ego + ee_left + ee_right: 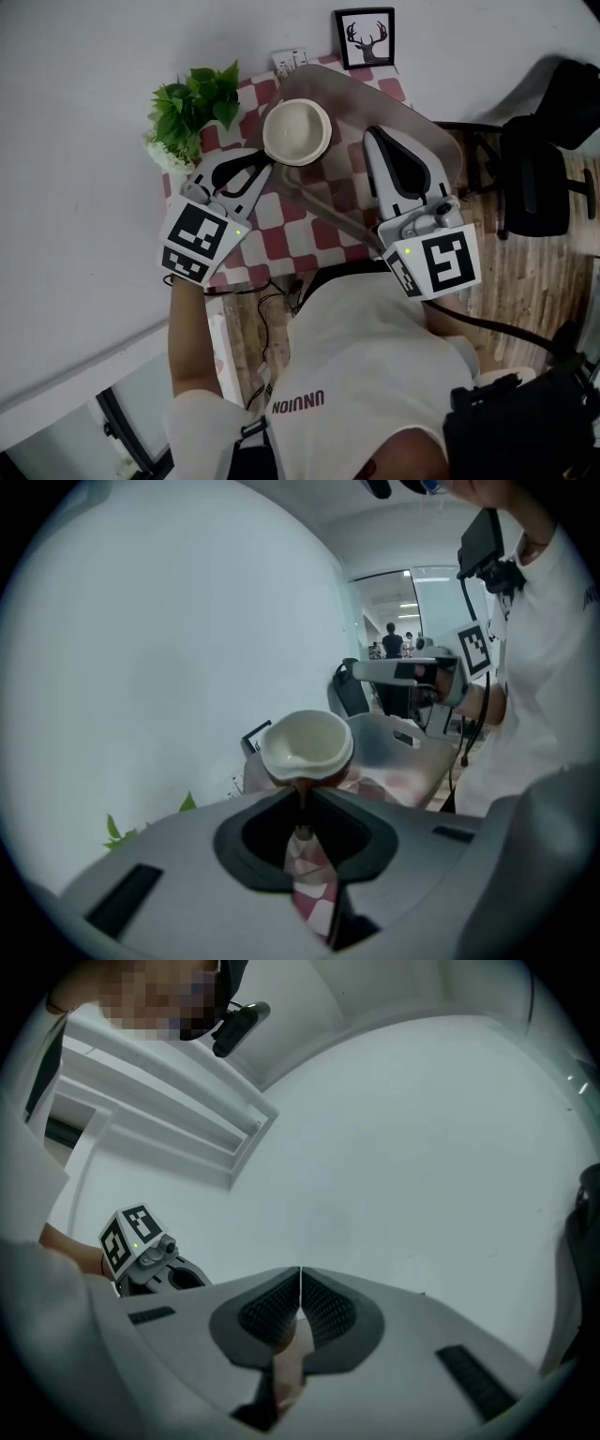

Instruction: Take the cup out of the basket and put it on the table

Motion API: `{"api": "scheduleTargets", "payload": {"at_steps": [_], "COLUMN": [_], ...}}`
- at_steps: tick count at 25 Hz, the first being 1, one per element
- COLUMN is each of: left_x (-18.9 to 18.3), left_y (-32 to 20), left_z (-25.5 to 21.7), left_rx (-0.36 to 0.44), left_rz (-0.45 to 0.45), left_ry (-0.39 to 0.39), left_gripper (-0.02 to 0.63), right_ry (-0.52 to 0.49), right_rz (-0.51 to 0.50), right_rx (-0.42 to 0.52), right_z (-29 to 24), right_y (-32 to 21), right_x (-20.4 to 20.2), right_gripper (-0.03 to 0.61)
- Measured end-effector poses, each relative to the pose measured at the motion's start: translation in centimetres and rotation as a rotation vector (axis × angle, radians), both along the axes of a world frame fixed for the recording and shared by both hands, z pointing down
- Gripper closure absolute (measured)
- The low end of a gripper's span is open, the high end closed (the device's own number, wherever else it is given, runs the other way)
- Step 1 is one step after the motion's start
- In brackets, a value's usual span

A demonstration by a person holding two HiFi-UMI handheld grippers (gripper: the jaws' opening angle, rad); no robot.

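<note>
Both hand-held grippers reach forward over a counter covered with a red and white checked cloth, seen from above by the person's head camera. The left hand-held gripper has its jaws drawn nearly together, pinching a thin brown part low on the side of the cup. In its own view that brown part sits right between the jaw tips. The cup is cream inside, brown underneath, upright and empty.

The right hand-held gripper has its jaws pressed together with nothing between them. Its own view looks at a bare pale wall. It hangs over the light grey basket and touches nothing that can be seen.

From above, the cup overlaps the basket's left edge. From the left gripper view, checked cloth shows through the gap below the jaws and the basket lies behind the cup and to its right. So the cup appears to be out of the basket, or just clearing its rim, and over the cloth. Whether its base is resting on the counter or raised above it cannot be told.

As a judgement, the lifting-out part looks largely done. What seems left is to set the cup down on open cloth beside the basket and release it. A leafy plant stands at the counter's far left corner, and a framed deer picture stands behind the basket.
</note>
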State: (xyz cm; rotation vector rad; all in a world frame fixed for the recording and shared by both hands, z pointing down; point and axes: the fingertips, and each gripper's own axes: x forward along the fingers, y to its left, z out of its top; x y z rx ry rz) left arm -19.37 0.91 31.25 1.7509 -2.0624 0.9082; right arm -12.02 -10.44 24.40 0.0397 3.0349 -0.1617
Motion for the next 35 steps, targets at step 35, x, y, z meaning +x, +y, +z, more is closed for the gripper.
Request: {"api": "scheduleTargets", "payload": {"at_steps": [35], "left_x": [0.6], "left_y": [16.5], "left_z": [4.5], "left_rx": [0.08], "left_rz": [-0.492], "left_ry": [0.07], "left_gripper": [0.554], "right_ry": [-0.012], "right_rz": [-0.362], "right_rx": [0.086], "right_z": [-0.9], "right_y": [11.9], "right_x": [-1.7], "right_gripper": [0.559]}}
